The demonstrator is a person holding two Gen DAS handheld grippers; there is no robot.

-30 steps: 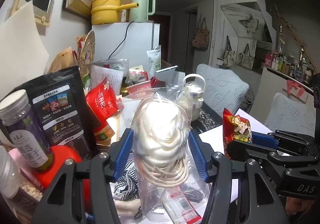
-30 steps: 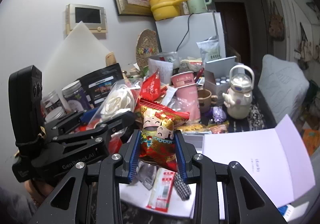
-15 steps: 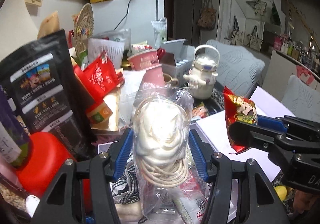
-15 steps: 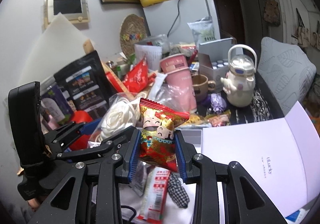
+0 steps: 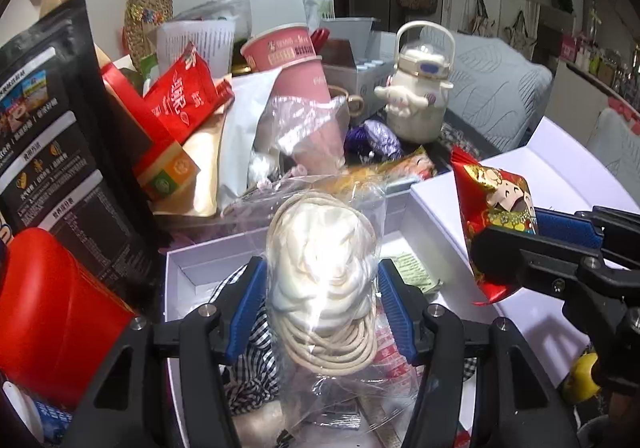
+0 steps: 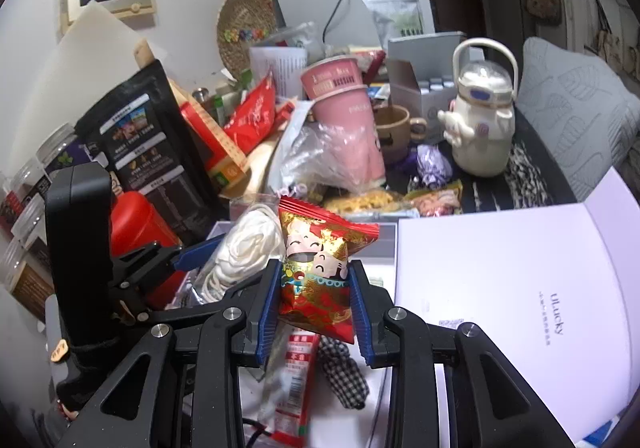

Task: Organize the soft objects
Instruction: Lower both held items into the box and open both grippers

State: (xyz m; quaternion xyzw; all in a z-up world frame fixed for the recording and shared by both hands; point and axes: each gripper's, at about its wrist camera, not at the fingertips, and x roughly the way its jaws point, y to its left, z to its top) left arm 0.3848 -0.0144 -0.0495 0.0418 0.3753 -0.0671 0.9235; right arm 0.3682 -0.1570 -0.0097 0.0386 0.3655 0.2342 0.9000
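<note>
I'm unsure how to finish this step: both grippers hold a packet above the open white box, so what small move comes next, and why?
Probably lower both a little further, then open. The left gripper grips the clear bag of white cord and the right gripper the red snack packet, both above the white box, which already holds soft items.

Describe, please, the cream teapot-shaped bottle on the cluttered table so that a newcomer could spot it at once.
Start at the open white box near the camera and look past its lid to the back of the dark table. There stands the cream bottle, right of the brown mug and the pink cups. It alone has a tall loop handle and a cartoon figure with long ears on its front.
</note>
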